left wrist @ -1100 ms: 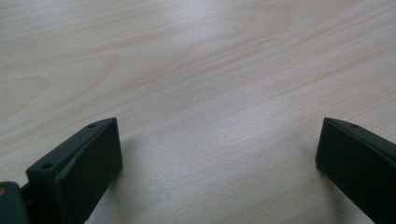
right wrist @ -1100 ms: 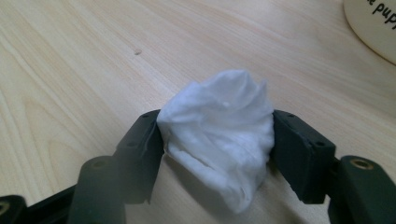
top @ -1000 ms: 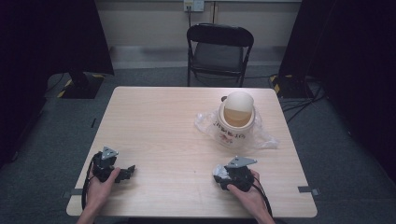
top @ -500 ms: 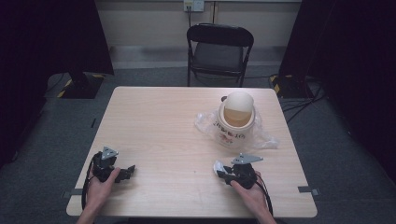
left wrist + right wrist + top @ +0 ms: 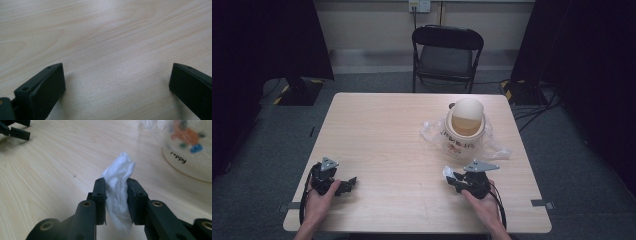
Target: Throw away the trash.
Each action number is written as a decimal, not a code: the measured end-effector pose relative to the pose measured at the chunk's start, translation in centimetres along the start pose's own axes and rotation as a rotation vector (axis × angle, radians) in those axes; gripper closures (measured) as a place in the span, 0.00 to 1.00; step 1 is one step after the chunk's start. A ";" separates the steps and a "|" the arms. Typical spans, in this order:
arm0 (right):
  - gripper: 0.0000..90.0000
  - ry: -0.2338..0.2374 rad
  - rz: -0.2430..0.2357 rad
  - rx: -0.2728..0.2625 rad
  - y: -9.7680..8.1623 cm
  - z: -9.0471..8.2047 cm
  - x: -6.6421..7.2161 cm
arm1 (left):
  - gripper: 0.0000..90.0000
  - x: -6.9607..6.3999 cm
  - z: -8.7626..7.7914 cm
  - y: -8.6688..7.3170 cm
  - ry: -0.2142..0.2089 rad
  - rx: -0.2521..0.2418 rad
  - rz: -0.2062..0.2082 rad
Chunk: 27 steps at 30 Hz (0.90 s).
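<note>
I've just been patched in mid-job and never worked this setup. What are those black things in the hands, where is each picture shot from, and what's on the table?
A person sits at a wooden table with a hand-held two-jaw gripper in each hand; there is no robot arm. The high view looks down from above the person's side. The other two views come from cameras riding on the grippers, looking along their black jaws. The left gripper rests on bare wood with its jaws wide apart. The right gripper has just closed its jaws on a white wad of tissue. Beyond it stands a small lidded bin with printed decoration, its lid tipped back, lined with a clear plastic bag.
</note>
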State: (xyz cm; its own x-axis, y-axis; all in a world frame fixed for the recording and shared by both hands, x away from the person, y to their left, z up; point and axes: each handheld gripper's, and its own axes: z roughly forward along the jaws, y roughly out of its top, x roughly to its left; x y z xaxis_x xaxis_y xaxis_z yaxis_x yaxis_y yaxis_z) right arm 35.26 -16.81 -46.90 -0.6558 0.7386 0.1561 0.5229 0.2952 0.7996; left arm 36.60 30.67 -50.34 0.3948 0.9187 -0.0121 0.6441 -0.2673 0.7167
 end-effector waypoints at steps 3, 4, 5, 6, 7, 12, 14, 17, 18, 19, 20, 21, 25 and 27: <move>0.80 0.002 0.008 -0.015 0.5 -0.4 0.0 | 0.00 0.0 0.0 0.0 0.000 0.001 0.001; 0.80 0.006 0.005 -0.021 0.7 -0.5 -0.1 | 0.00 0.0 0.0 0.0 0.000 0.000 0.000; 0.80 0.002 0.003 -0.024 0.8 -0.6 -0.1 | 0.00 0.0 0.0 0.0 0.000 0.001 0.001; 0.80 0.003 0.005 -0.032 1.2 -0.8 -0.3 | 0.00 0.0 0.0 0.0 0.000 0.000 0.000; 0.80 0.002 0.008 -0.035 1.3 -0.9 -0.4 | 0.00 0.0 0.0 0.0 0.000 0.000 0.001; 0.80 -0.003 0.005 -0.057 2.3 -1.2 -0.5 | 0.00 0.0 0.0 0.0 0.000 0.001 0.001; 0.80 -0.007 0.002 -0.067 2.7 -1.5 -0.6 | 0.00 0.0 0.0 0.0 0.001 0.004 0.007; 0.80 -0.008 0.001 -0.078 3.2 -1.7 -0.6 | 0.00 0.0 0.0 0.0 0.001 0.003 0.006; 0.80 -0.012 -0.001 -0.081 3.4 -1.8 -0.6 | 0.00 0.0 0.0 0.0 0.000 0.000 0.000; 0.80 -0.012 -0.005 -0.086 3.8 -2.0 -0.7 | 0.00 0.0 0.0 0.0 0.000 0.000 0.000; 0.80 -0.012 -0.005 -0.086 3.8 -2.0 -0.7 | 0.00 0.0 0.0 0.0 0.000 0.000 0.000; 0.80 -0.019 -0.006 -0.095 4.1 -2.2 -0.8 | 0.00 0.0 0.0 0.0 0.000 0.000 0.001; 0.80 -0.021 -0.003 -0.112 4.9 -2.6 -1.0 | 0.00 0.0 0.0 0.0 0.000 0.000 0.000; 0.80 -0.025 -0.005 -0.122 5.3 -2.7 -1.1 | 0.00 0.0 0.0 0.0 0.001 0.003 0.006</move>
State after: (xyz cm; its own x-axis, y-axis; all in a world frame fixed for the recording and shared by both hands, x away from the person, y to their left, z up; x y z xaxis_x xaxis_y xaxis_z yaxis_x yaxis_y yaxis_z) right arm 37.30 -17.69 -41.25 -0.6435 0.7527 0.1391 0.4485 0.2236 0.8654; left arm 36.61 30.71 -50.33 0.3974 0.9176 -0.0072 0.6437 -0.2732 0.7148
